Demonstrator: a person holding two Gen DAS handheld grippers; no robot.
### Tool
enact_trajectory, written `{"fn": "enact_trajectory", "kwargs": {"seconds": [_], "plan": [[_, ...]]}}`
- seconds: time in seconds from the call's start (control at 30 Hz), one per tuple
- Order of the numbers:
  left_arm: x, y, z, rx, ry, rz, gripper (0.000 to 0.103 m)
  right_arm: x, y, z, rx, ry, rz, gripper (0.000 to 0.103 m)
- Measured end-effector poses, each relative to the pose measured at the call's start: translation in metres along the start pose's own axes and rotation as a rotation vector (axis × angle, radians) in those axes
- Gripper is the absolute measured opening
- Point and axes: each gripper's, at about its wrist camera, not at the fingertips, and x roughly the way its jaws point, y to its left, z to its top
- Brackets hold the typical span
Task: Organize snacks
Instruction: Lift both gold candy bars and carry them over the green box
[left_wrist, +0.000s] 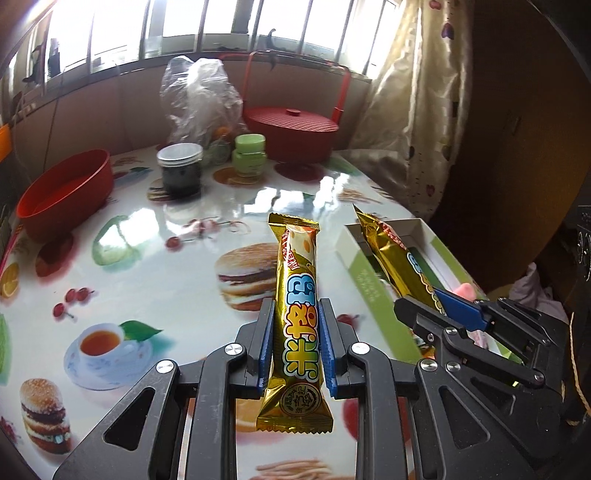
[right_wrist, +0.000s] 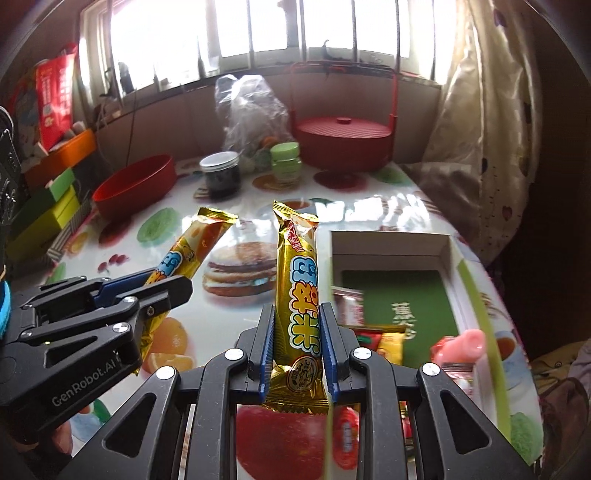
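Note:
My left gripper (left_wrist: 296, 314) is shut on a gold snack bar (left_wrist: 297, 295) and holds it above the table; it also shows in the right wrist view (right_wrist: 162, 286) at the left. My right gripper (right_wrist: 297, 321) is shut on a second gold snack bar (right_wrist: 299, 280), just left of the open green-and-white box (right_wrist: 448, 254); the gripper shows in the left wrist view (left_wrist: 424, 301) over the box (left_wrist: 360, 273). Inside the box lie several small snack packets (right_wrist: 389, 341) and a pink one (right_wrist: 461, 345).
The table (left_wrist: 166, 277) has a printed food-pattern cloth. At the back stand a red bowl (left_wrist: 66, 192), a dark jar (left_wrist: 181, 168), a green jar (left_wrist: 249, 155), a plastic bag (left_wrist: 199, 96) and a red lidded basket (left_wrist: 291, 129). Curtain (left_wrist: 413, 110) at right; boxes (right_wrist: 48, 206) at left.

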Motion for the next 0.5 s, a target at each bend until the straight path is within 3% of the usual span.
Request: {"fn": "enact_trajectory", "kwargs": {"seconds": [0.5], "plan": [[0.025,-0.044,0.007,0.036,0.053,-0.100,0.024,-0.010,-0.046,-0.010,0.058,0.010,-0.086,0.022]]}}
